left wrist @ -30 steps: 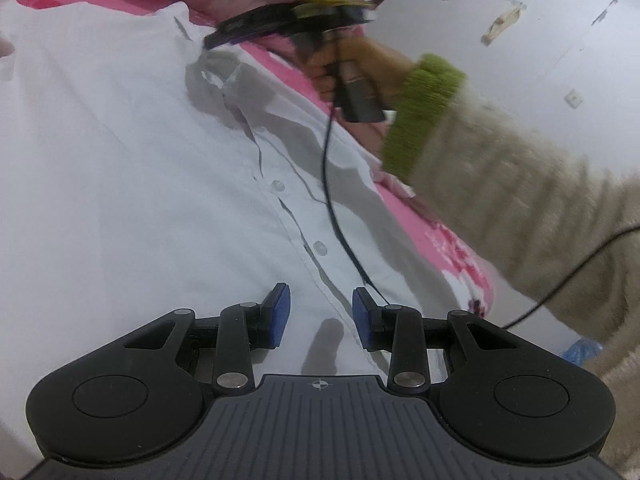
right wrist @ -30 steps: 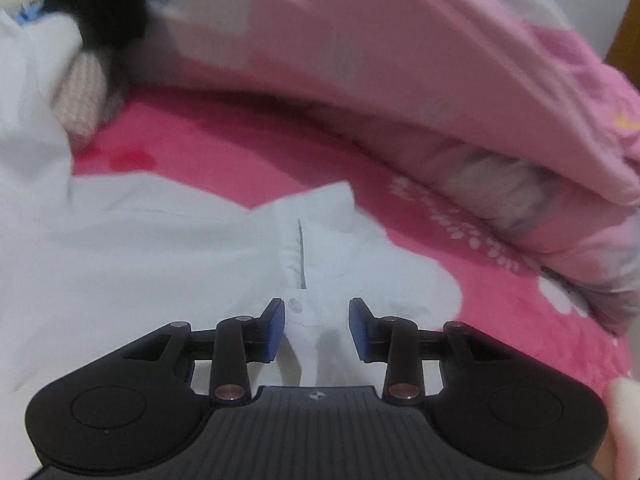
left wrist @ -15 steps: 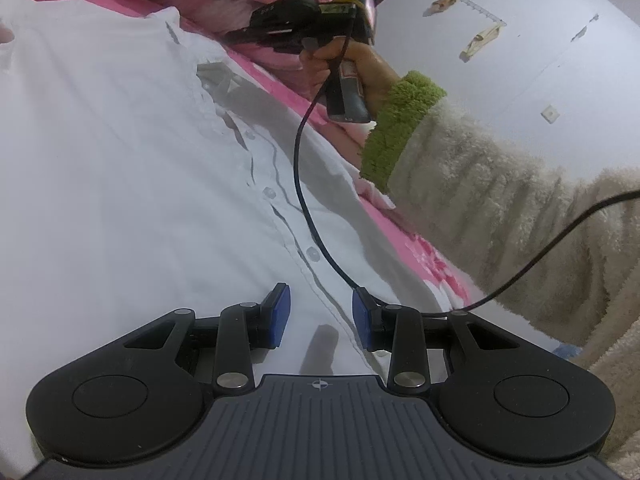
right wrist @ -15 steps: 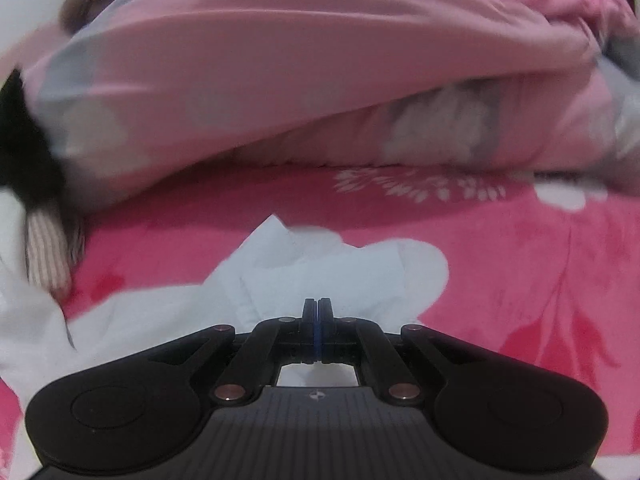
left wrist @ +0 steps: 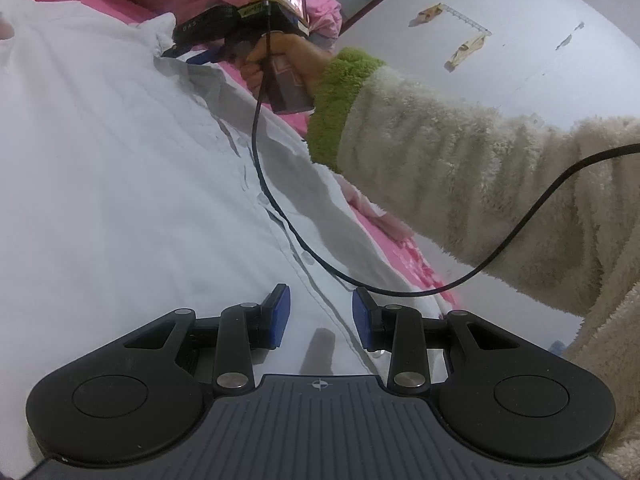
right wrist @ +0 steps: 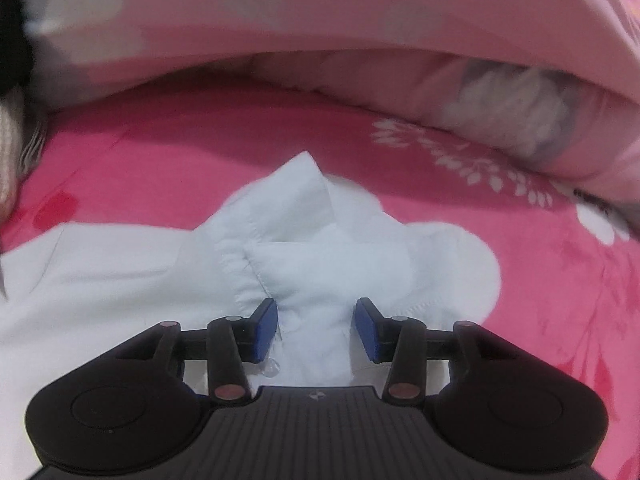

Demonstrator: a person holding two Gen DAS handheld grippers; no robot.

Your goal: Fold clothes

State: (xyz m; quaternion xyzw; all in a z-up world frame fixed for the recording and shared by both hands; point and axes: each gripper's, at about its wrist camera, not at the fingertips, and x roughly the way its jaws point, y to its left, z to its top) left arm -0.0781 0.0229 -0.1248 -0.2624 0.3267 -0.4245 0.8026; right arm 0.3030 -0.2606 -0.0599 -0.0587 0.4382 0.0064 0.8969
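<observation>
A white button shirt (left wrist: 120,160) lies spread on the pink bed sheet (right wrist: 560,280). My left gripper (left wrist: 320,316) hovers open just above the button placket (left wrist: 308,258), with nothing between its pads. My right gripper (right wrist: 316,328) is at the shirt's collar (right wrist: 296,216). Its jaws are opening; a bunched ridge of collar cloth lies between the blue pads, and they do not press on it. In the left wrist view the right gripper (left wrist: 170,49) points at the collar tip, held by a hand in a cream fleece sleeve (left wrist: 460,160).
A rolled pink quilt (right wrist: 320,20) lies along the bed just beyond the collar. A black cable (left wrist: 280,208) hangs from the right gripper across the shirt front. A striped cloth (right wrist: 8,152) sits at the left edge. A white wall (left wrist: 520,40) rises behind.
The right gripper moved onto the collar, was shut half a second ago, and now its jaws stand apart with the collar bunched up. The left gripper stayed in place.
</observation>
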